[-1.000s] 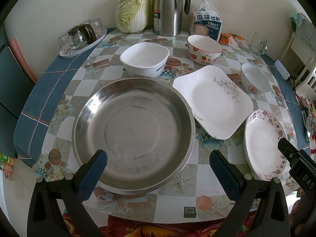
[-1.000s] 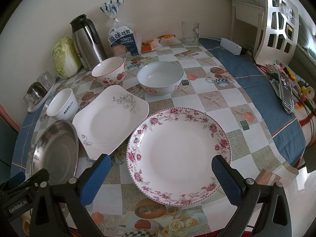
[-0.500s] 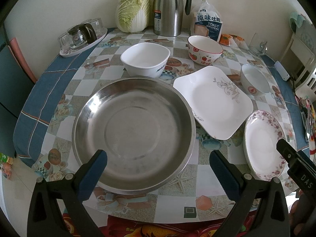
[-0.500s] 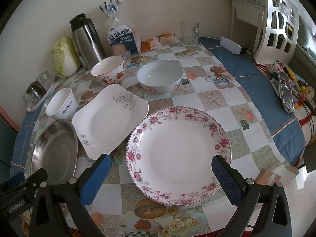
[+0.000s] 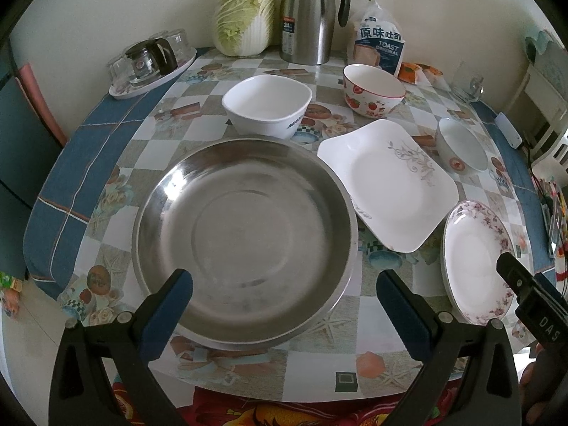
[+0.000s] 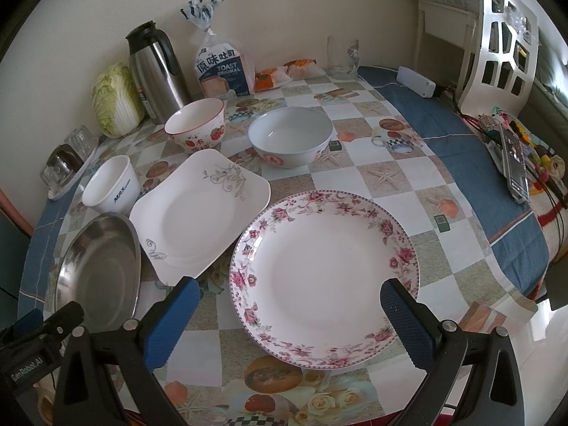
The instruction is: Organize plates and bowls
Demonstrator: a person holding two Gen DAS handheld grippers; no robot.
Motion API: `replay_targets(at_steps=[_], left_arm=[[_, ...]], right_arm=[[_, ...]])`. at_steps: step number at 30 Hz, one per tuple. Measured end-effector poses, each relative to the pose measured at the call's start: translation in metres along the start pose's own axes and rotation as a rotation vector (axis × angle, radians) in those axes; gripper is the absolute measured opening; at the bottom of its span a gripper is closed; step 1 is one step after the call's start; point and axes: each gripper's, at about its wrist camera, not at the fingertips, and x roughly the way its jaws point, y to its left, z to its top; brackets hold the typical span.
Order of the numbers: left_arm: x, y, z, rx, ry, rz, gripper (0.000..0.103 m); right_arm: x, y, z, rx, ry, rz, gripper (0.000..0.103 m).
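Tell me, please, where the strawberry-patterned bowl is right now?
In the right wrist view, the strawberry-patterned bowl sits toward the table's far side, between the steel thermos and the plain white bowl, behind the square plate.

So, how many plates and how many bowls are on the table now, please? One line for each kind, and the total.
Plates: 3 (steel plate, square white plate, floral plate)
Bowls: 3 (white square bowl, strawberry bowl, round white bowl)
Total: 6

A steel pan (image 5: pixel 245 238) and floral plate (image 6: pixel 325 277) lay at the bench's near edge, a square plate (image 6: pixel 198 213) between; three bowls (image 6: pixel 291 142) stood upright behind
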Motion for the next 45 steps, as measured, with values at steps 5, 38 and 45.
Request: replay_targets(at_steps=[5, 38, 45], left_arm=[[0.003, 0.005, -0.001, -0.012, 0.006, 0.001, 0.103], [0.064, 0.166, 0.015, -0.45, 0.021, 0.026, 0.103], [0.084, 0.179, 0.015, -0.481, 0.028, 0.035, 0.103]], right_arm=[[0.002, 0.005, -0.001, -0.005, 0.007, -0.003, 0.103], [0.066, 0.137, -0.006, -0.122, 0.207, 0.318, 0.071], [0.094, 0.142, -0.014, -0.1, 0.301, 0.338, 0.045]])
